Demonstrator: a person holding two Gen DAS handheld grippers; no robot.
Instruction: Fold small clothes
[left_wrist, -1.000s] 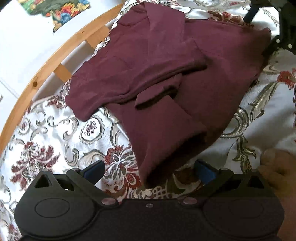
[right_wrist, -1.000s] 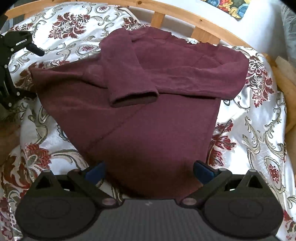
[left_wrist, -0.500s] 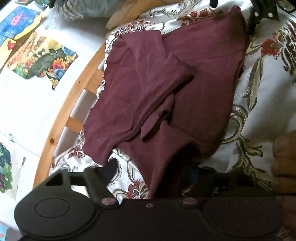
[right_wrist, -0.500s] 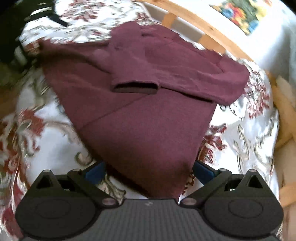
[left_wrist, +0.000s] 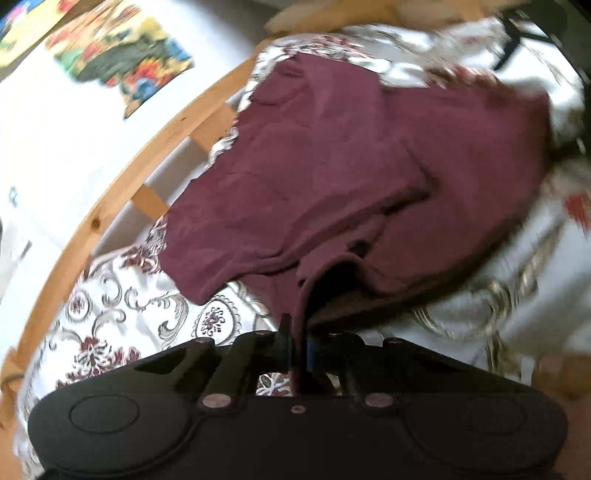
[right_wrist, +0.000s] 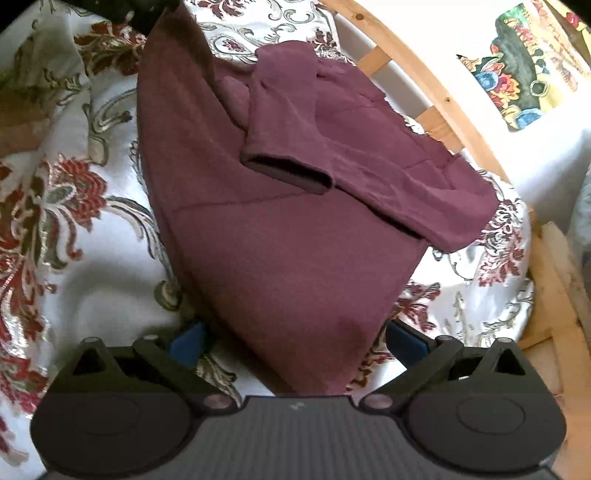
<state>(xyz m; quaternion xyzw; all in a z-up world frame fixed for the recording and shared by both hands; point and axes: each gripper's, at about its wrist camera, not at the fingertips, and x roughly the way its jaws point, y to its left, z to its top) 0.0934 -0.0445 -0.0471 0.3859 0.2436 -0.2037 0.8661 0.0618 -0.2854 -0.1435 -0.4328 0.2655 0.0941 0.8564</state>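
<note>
Your left gripper (left_wrist: 298, 347) has just snapped its jaws together, pinching the near hem of the maroon long-sleeved knit top (left_wrist: 332, 177) so that edge tents up off the bed. Your right gripper (right_wrist: 295, 341) has its jaws spread wide, hem corner sitting between the blue pads (right_wrist: 186, 341), not squeezed. The top lies on the white floral bedspread (right_wrist: 85, 273), one cuff (right_wrist: 288, 171) folded across at 12 o'clock. Farther out, a curved pine bed rail (left_wrist: 122, 192).
</note>
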